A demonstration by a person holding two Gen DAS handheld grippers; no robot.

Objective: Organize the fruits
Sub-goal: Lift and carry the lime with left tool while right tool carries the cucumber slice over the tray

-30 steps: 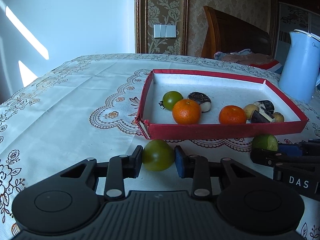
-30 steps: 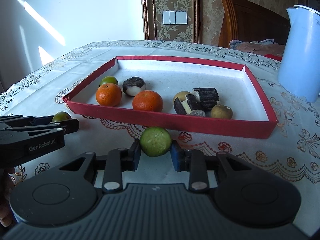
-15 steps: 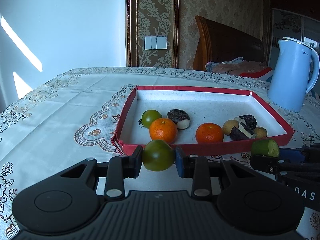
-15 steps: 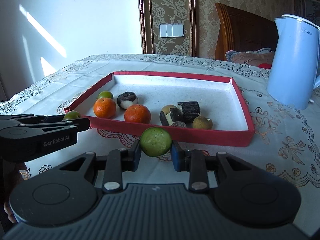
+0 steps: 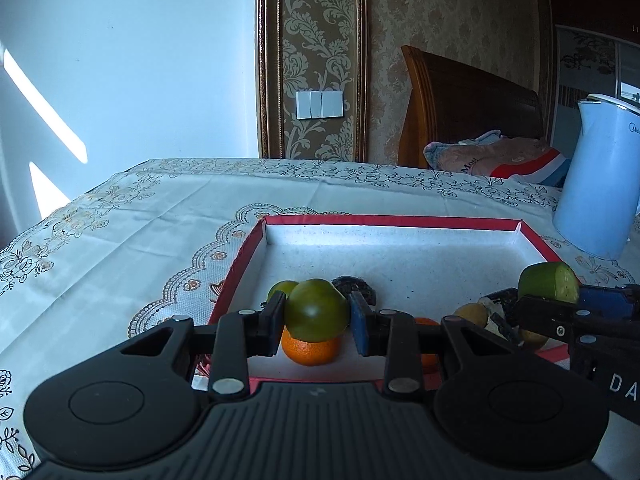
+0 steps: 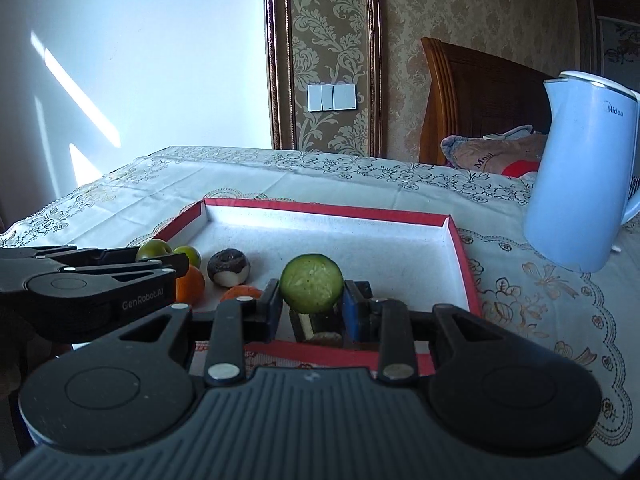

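Both grippers are loaded and up over the near edge of the red tray [image 5: 240, 264]. The left gripper [image 5: 318, 320] is clamped on a dark green fruit [image 5: 317, 310], smooth and glossy, round with a faint dimple on top, olive in shade and pinched at its sides between the black pad and the blue pad. It hangs above the tray's near left corner, right over an orange [image 5: 310, 351] that peeks out bright beneath it. The right gripper [image 6: 311, 304] is clenched on a pale green fruit [image 6: 311, 283], lighter and duller, its flat face toward the camera looking rough and speckled with small dark flecks. It sits over the near rim of the tray, above a dark cut piece [image 6: 316, 325] lying inside. In the left wrist view that same pale fruit shows at the right, a bright lime colour with one flattened end. Down in the white-lined tray rest another small green fruit [image 6: 188, 255], a second orange [image 6: 241, 293], a dark brown and white round piece [image 6: 229, 267] and a yellowish fruit [image 5: 471, 314]. A pale blue kettle [image 6: 580, 192] stands on the lace tablecloth [image 5: 120, 232], beyond the tray's far right corner.
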